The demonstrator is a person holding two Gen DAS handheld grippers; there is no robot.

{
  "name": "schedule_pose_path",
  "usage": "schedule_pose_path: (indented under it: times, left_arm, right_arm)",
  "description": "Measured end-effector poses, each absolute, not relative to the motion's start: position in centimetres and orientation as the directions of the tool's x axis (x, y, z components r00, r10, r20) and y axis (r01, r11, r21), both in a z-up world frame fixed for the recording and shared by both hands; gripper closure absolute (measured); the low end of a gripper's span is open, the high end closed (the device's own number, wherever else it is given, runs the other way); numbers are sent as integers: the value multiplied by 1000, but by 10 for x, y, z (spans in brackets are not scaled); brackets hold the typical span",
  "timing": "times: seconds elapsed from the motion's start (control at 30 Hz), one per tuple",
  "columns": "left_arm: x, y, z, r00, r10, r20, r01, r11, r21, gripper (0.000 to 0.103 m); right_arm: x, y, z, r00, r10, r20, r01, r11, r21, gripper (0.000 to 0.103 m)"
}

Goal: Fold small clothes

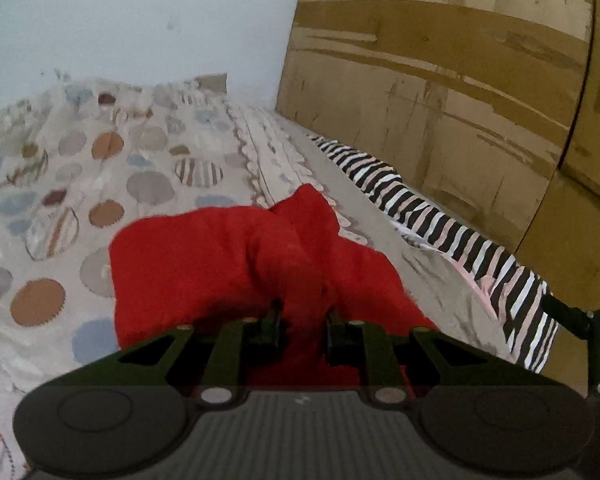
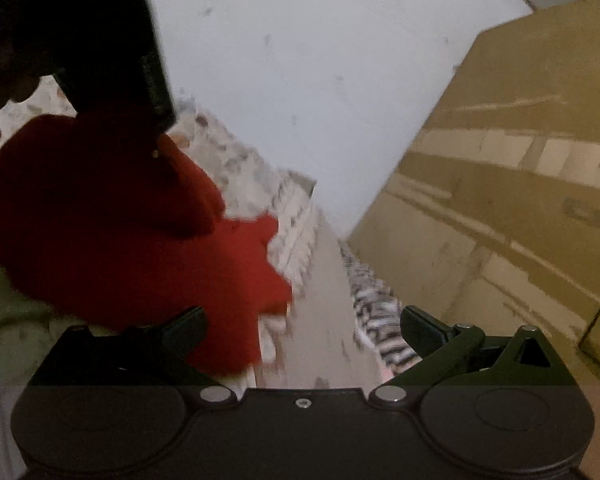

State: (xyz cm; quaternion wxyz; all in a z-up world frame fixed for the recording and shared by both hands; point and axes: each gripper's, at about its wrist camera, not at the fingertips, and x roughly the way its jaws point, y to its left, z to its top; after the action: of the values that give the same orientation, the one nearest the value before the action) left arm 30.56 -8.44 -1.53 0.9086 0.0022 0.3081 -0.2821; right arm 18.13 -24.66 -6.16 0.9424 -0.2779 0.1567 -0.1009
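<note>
Left hand-held gripper (image 1: 303,330) pinches the red cloth (image 1: 220,264) bunched mid-bed (image 1: 40,208), right hand-held gripper (image 2: 303,326) spread and empty, so a one-sided lift could crumple the fold.

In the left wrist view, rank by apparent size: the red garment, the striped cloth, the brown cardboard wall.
1. brown cardboard wall
2. red garment, though nearness to the camera inflates it
3. striped cloth
</note>
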Motion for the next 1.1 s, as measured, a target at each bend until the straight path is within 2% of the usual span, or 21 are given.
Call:
schedule_pose_path:
  times: [0.07, 0.13, 0.2, 0.27, 0.37, 0.53, 0.67, 0.77, 0.9, 0.97, 1.1]
  left_arm:
    - [307, -80, -11, 651, -517, -556, 505, 842, -190, 80]
    - [310, -74, -4, 654, -519, -550, 494, 844, -208, 68]
    - [309, -64, 3, 654, -551, -519, 504, 828, -245, 26]
    - [303, -57, 12, 650, -585, -485, 516, 808, -283, 9]
    - [295, -56, 21, 667, -596, -447, 534, 801, -271, 1]
    - [266, -41, 37, 721, -603, -341, 568, 797, -207, 1]
    - [249, -17, 42, 781, -538, -318, 506, 843, -182, 0]
    - [247, 1, 31, 807, -469, -359, 442, 883, -159, 0]
    - [261, 16, 8, 777, -421, -468, 385, 906, -177, 0]
    - [270, 21, -4, 749, -422, -511, 368, 906, -209, 0]
    - [282, 27, -18, 724, -433, -538, 363, 901, -236, 1]
  right_arm:
    - [179, -248, -64, 926, -285, -249, 104, 825, -556, 1]
    - [179, -250, -66, 923, -292, -252, 110, 825, -554, 0]
    - [181, -252, -67, 919, -305, -249, 128, 829, -544, 0]
    - [184, -255, -67, 915, -314, -256, 142, 841, -522, 1]
    - [188, -259, -63, 910, -311, -274, 153, 866, -476, 0]
    - [187, -260, -62, 908, -307, -284, 152, 875, -460, 0]
    - [189, -265, -56, 913, -303, -274, 162, 884, -439, 0]
    - [191, -271, -43, 918, -321, -231, 209, 890, -405, 0]
    - [200, -286, -14, 941, -259, -216, 201, 945, -257, 0]
    - [212, -292, -1, 951, -173, -257, 130, 976, -176, 0]
    - [259, -294, 16, 888, 106, -447, -95, 994, 48, 0]
